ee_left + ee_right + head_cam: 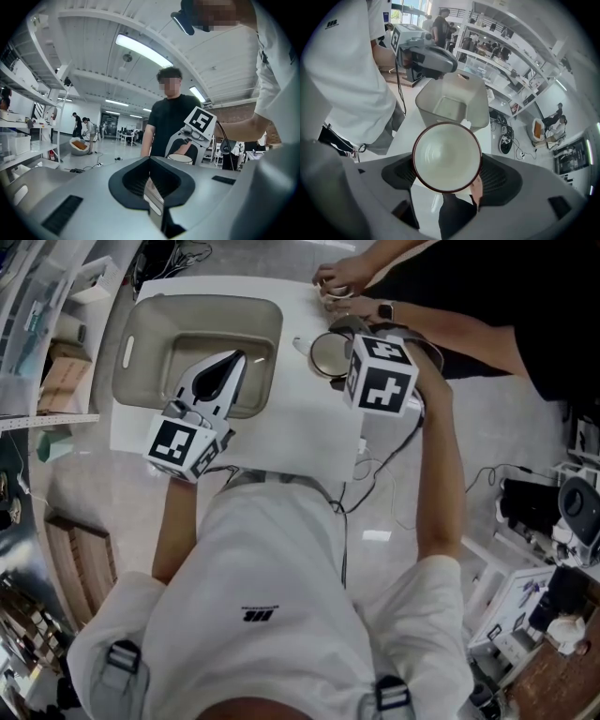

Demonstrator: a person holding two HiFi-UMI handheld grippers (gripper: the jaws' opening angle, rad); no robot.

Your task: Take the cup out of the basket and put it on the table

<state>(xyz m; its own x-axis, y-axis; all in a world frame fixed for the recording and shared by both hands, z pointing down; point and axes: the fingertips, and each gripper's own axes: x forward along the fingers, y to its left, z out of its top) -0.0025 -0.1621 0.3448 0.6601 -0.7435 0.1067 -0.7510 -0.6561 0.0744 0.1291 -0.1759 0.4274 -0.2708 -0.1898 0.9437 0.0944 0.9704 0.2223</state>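
The cup (pixel 446 157), white inside with a dark red rim, sits sideways between the jaws of my right gripper (pixel 446 165), its mouth facing the camera. In the head view my right gripper (pixel 330 351) holds the cup (pixel 328 354) over the white table (pixel 300 427), to the right of the beige basket (pixel 150 324). The basket (pixel 450 101) looks empty inside. My left gripper (pixel 223 376) hangs over the basket's near right part, its jaws together with nothing between them. The left gripper view faces the room and shows the right gripper (pixel 190 143) with the cup (pixel 180 158).
A second person in black stands at the table's far edge, hands (pixel 345 282) near the cup. Cables (pixel 384 465) trail off the table's right side to the floor. Shelves and boxes (pixel 56 343) line the left. Equipment (pixel 562 521) stands at the right.
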